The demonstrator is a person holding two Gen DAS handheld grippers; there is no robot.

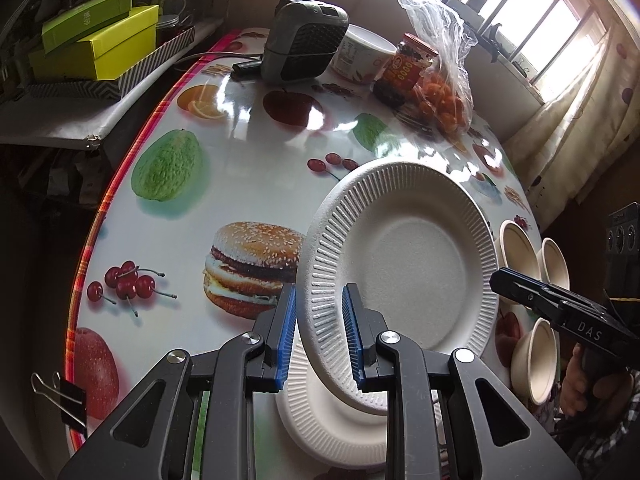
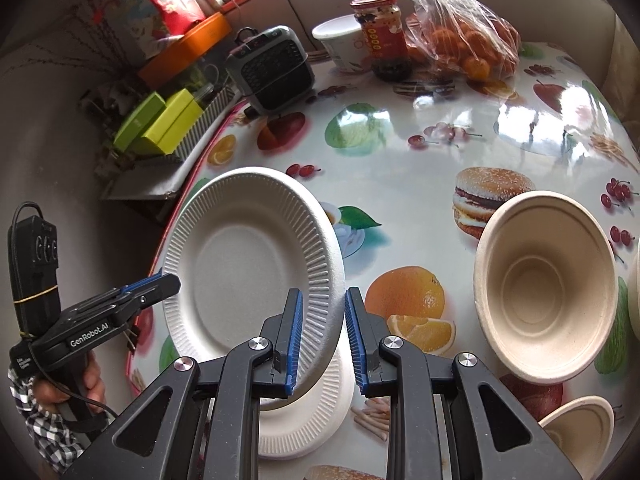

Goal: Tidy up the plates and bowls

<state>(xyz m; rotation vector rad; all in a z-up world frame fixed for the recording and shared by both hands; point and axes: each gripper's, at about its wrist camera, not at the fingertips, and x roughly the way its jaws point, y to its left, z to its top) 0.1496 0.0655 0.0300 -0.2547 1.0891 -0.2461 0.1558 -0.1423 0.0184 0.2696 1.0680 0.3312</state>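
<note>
Both grippers are showing black plastic frames w/ triangular cut-outs, silver round screws at the pivots & blue ribbed pads lining the fingers (image 1: 352, 332). The left gripper (image 1: 319, 330) is carrying white "GenRobot.AI" lettering on its side, w/ a black cable and a yellow rubber band round the handle; the right gripper (image 2: 323, 334) is showing "DAS" in white. A black-and-white checked sleeve (image 2: 38, 416) is covering the person's wrist.

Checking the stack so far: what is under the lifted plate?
Another white plate lies on the table beneath the lifted plate; whether more sit below it is hidden.
</note>
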